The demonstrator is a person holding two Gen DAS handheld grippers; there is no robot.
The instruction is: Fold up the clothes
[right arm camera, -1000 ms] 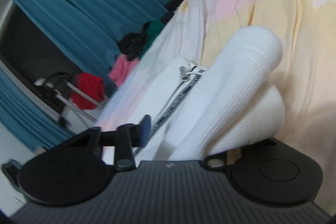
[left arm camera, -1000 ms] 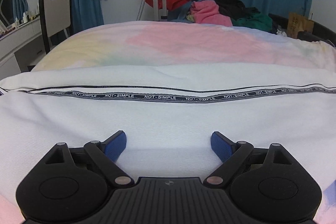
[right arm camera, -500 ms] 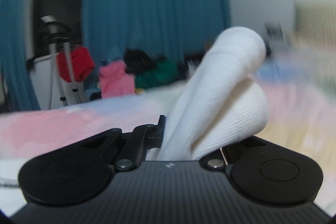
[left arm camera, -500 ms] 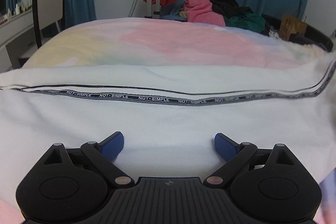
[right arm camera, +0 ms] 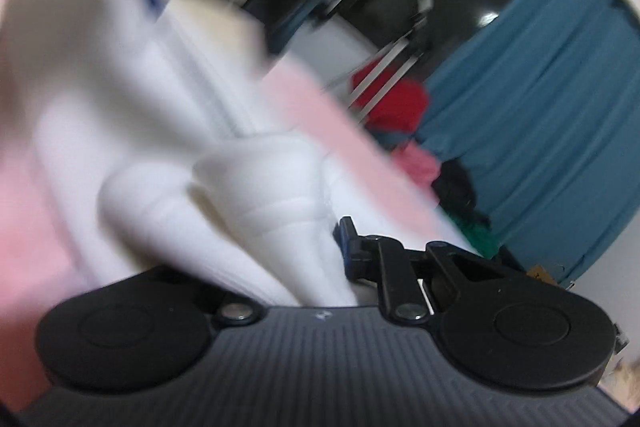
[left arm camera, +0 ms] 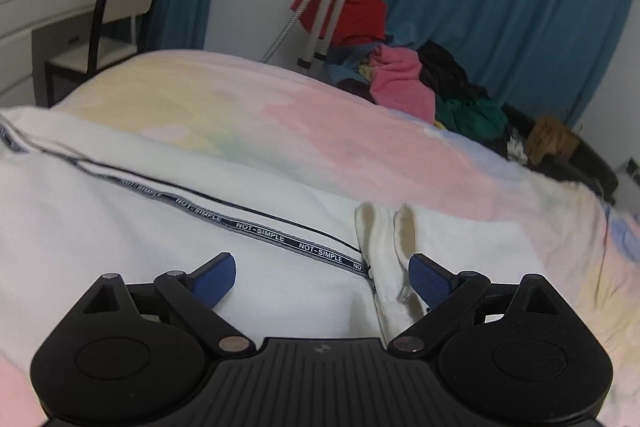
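- On the pastel bed cover [left arm camera: 280,131] lies the white garment [left arm camera: 100,227], spread wide under the left gripper [left arm camera: 320,277], with its ribbed cuff [left arm camera: 386,259] now laid over the black "NOT-SIMPLE" stripe [left arm camera: 260,233].
- Left gripper's fingers are spread wide, holding nothing, and the cuff sits right against the right-hand pad.
- Right gripper [right arm camera: 320,251] is clamped on that thick ribbed cuff [right arm camera: 256,211]; the view is pretty blurry though.
- Handling guess: soft, light, floppy knit that sags and bunches. The ribbed cuff and hems look like the firmest spots to pinch.
- Versus a second ago: the cuff wasn't in the left view at all and the stripe ran level. Now the stripe slants and the cuff is folded across it.
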